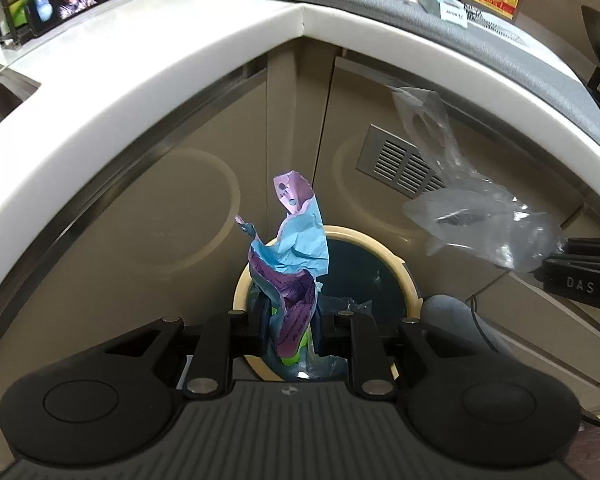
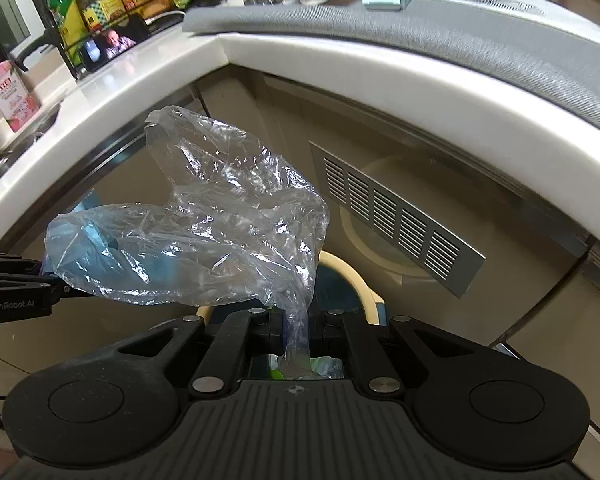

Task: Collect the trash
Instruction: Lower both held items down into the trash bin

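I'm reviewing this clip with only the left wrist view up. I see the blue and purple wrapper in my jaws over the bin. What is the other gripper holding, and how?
Observer: The right gripper is shut on a twisted neck of the clear plastic bag; the rest billows up ahead of it.
Operator: Is it over the bin as well?
Observer: Yes, the cream rim of the bin shows just past its fingers.
Operator: Anything by the sink I'm missing?
Observer: A pink bottle stands by it at the counter's left end.
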The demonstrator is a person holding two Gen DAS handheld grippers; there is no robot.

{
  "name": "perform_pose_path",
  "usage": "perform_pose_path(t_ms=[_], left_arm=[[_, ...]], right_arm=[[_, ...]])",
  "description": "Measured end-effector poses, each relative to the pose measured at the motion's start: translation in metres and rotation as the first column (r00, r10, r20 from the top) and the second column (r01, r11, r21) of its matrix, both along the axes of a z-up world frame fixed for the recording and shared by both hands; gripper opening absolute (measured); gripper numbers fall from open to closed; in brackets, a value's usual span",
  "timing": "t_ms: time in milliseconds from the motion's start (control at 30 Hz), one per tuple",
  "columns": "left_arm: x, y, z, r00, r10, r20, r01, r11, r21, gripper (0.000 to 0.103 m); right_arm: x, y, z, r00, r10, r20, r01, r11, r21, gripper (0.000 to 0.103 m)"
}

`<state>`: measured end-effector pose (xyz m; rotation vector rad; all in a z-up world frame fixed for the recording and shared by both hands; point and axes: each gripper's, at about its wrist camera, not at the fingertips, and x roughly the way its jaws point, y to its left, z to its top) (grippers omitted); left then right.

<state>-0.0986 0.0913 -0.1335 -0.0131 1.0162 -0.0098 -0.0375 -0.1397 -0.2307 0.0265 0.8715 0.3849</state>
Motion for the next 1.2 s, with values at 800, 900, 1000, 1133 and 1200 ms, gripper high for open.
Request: perform_pose_path(t_ms=[800, 900, 1000, 1133, 1200], left_arm=[[0.02, 0.004, -0.024, 0.998, -0.016, -0.059, 0.014, 0.999, -0.04, 0.022], [0.021, 0.003, -0.025, 0.998, -0.02, -0.063, 0.017, 0.999, -0.041, 0.022], [0.023, 0.002, -0.027, 0.998, -0.02, -0.067, 0.017, 0.999, -0.04, 0.022], [0.027, 0.001, -0.03, 0.997, -0.02, -0.072, 0.017, 0.999, -0.039, 0.022], [0.028, 0.001, -0.031, 0.997, -0.019, -0.073, 0.017, 0.999, -0.036, 0.022]], right_arm=[[0.023, 0.013, -0.027, 0.997, -0.018, -0.077, 0.016, 1.0, -0.024, 0.008], [0.023, 0.013, -0.028, 0.997, -0.018, -0.077, 0.016, 0.999, -0.03, 0.009], [0.025, 0.014, -0.03, 0.996, -0.021, -0.083, 0.018, 0.999, -0.032, 0.009], [0.026, 0.016, -0.033, 0.996, -0.021, -0.09, 0.018, 0.999, -0.034, 0.009], [0.028, 0.016, -0.035, 0.996, -0.019, -0.092, 0.016, 0.999, -0.035, 0.009]])
